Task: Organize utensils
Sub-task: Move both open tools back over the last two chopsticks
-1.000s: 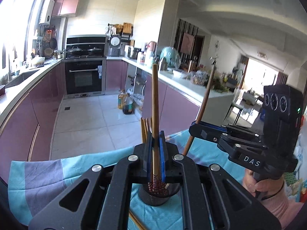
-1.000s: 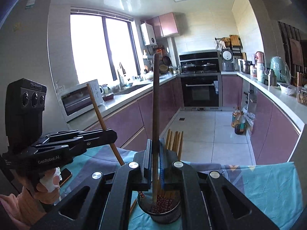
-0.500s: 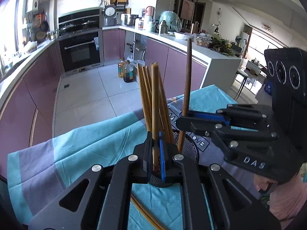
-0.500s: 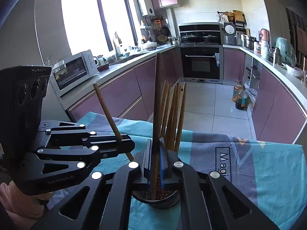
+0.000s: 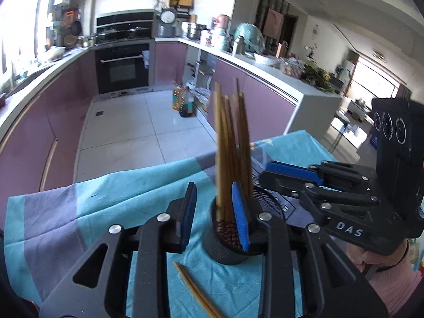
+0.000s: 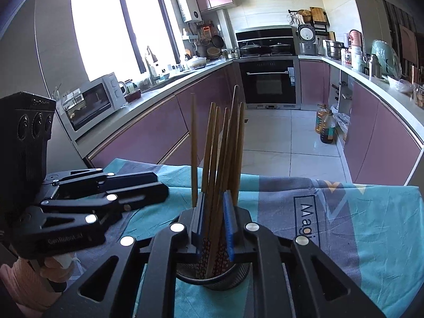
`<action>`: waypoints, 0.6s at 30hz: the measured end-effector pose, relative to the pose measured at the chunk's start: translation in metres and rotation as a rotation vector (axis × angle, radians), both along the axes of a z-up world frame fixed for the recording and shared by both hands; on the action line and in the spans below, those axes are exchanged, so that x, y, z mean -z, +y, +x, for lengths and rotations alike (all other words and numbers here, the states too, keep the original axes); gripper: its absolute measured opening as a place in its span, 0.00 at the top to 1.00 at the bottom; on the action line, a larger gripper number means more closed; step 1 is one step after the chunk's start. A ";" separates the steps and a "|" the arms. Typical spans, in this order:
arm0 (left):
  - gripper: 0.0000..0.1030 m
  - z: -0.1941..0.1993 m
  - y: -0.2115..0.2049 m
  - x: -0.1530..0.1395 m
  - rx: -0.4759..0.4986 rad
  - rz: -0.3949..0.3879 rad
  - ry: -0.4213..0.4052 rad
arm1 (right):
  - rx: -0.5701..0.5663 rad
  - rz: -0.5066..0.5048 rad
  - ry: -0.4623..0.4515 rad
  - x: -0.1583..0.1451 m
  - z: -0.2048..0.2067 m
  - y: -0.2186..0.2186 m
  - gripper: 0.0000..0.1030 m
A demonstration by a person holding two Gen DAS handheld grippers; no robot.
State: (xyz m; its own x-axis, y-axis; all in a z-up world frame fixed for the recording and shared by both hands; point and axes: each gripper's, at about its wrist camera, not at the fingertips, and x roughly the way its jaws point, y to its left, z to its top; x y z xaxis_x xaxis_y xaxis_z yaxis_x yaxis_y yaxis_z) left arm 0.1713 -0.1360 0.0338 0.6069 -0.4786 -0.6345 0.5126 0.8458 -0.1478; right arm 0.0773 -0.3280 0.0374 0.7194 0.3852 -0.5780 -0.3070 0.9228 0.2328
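Note:
A black mesh holder [image 5: 228,249] stands on the blue-and-grey cloth [image 5: 106,201] with several wooden chopsticks [image 5: 230,143] upright in it. My left gripper [image 5: 214,216] is open just above the holder's rim, holding nothing. My right gripper [image 6: 214,224] is open over the same holder [image 6: 214,278], and the chopsticks [image 6: 222,153] rise loose between its blue pads. Each gripper shows in the other's view: the right one [image 5: 267,177] beside the holder, the left one [image 6: 161,185] at the left. Two more chopsticks [image 5: 196,288] lie on the cloth in front of the holder.
The table's far edge drops to the tiled kitchen floor [image 5: 127,132]. Purple cabinets, an oven [image 6: 269,79] and a microwave [image 6: 92,103] stand behind. Oil bottles [image 6: 324,127] sit on the floor.
Both grippers have opened and let go of their chopsticks, which have dropped into the holder among the others. The left gripper opened wider than the right.

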 end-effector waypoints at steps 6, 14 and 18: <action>0.63 -0.029 0.031 -0.002 -0.034 -0.043 -0.054 | -0.063 0.020 -0.036 -0.005 -0.029 0.006 0.76; 0.45 -0.078 0.072 0.023 -0.114 -0.022 -0.089 | -0.194 -0.004 -0.021 0.009 -0.069 0.034 0.60; 0.37 -0.093 0.090 0.048 -0.162 0.001 -0.054 | -0.219 -0.043 0.054 0.041 -0.074 0.054 0.60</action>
State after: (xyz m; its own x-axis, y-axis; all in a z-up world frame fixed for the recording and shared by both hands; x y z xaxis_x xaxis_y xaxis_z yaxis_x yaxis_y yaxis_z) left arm 0.0782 -0.0457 -0.0140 0.7091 -0.3710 -0.5996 0.3764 0.9182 -0.1230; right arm 0.0028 -0.2741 -0.0032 0.5890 0.5031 -0.6324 -0.4896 0.8448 0.2160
